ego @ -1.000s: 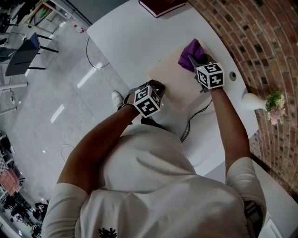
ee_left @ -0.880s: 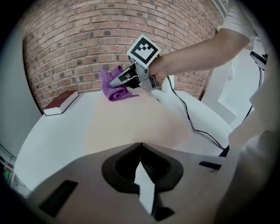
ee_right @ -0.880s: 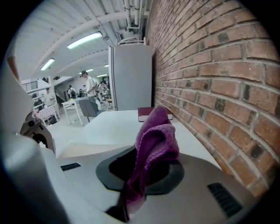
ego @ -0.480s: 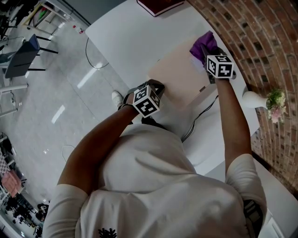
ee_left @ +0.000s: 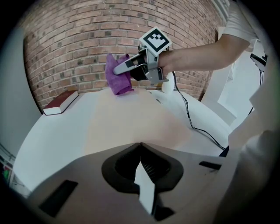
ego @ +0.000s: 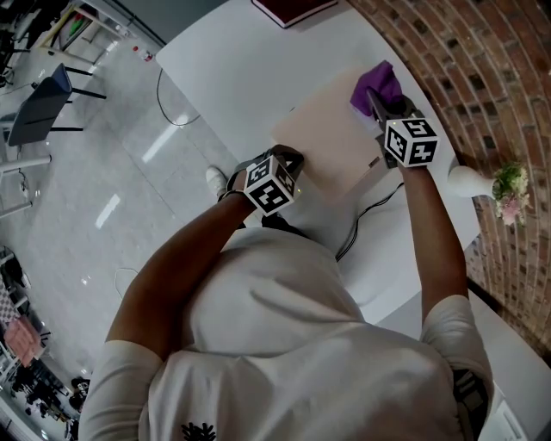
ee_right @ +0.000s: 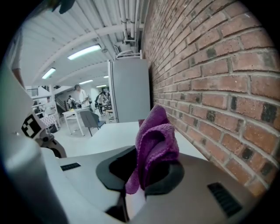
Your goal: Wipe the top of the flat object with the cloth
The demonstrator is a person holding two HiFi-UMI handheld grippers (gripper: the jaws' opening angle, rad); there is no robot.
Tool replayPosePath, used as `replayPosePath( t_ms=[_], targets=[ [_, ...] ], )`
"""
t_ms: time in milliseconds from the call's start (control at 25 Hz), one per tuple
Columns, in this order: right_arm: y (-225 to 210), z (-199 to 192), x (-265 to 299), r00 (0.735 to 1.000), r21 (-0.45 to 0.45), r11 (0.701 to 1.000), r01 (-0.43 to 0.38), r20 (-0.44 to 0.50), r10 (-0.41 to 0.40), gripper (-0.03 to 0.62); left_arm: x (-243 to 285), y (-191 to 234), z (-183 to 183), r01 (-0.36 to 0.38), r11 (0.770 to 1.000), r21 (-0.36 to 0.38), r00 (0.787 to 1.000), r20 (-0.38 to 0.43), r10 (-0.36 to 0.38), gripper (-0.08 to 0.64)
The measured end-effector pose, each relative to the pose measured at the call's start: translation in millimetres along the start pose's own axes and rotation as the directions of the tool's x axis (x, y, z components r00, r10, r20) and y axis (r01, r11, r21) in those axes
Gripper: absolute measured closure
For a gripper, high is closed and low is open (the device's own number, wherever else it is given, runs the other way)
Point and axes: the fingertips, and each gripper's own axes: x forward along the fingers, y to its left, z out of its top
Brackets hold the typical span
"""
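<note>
The right claw (ego: 375, 95) is shut tight on a purple cloth (ego: 377, 82). The cloth is bunched up between its two jaws and pokes out past the tips. It is at the far corner of the flat board (ego: 331, 142), the corner closest to the brick wall (ego: 482, 69). In the left gripper view the bottom of the cloth hangs down and looks to touch the top of the board there.

The board is pale pink and lies flat on the white counter (ego: 224, 60). The rest of its top is bare.

The left claw (ee_left: 140, 146) is at the near edge of the board, on the side away from the cloth. Its jaws are pressed together with nothing between them. I cannot tell if it is pushing down on the board.

A black cable (ego: 362, 215) runs over the counter just beside the near side of the board. A dark red book (ego: 293, 9) lies past the far side of the board, well apart from it. A white vase with flowers (ego: 495, 189) lies by the wall, off to the right of the board.
</note>
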Motion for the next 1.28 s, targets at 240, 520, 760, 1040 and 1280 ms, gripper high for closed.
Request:
replayPosePath(
  t_ms=[240, 520, 760, 1040, 1280],
  targets=[
    [87.2, -1.1, -19.3, 0.982, -0.029, 0.982, -0.189, 0.008, 0.189, 0.515, 0.4, -0.6, 0.2, -0.002, 1.000, 0.007, 1.000, -0.002, 0.002, 0.535],
    [162.9, -38.5, -25.9, 0.939, -0.004, 0.941, -0.338, -0.068, 0.337, 0.515, 1.5, -2.6, -0.7, -0.001, 1.000, 0.020, 1.000, -0.017, 0.002, 0.535],
    [161.2, -66.0, -16.3, 0.949, -0.030, 0.954, -0.299, -0.108, 0.294, 0.515, -1.2, -2.5, -1.7, -0.001, 1.000, 0.031, 1.000, -0.021, 0.001, 0.535],
    [103.6, -75.2, -11.2, 0.976, -0.067, 0.980, -0.188, -0.120, 0.179, 0.515, 0.5, -1.9, 0.8, -0.008, 0.999, 0.035, 1.000, -0.015, 0.009, 0.535],
    [32.0, -69.6, -8.6, 0.994, -0.064, 0.997, -0.046, -0.104, 0.039, 0.515, 1.5, -2.5, 1.5, -0.007, 0.999, 0.037, 1.000, -0.016, 0.008, 0.535]
  ],
)
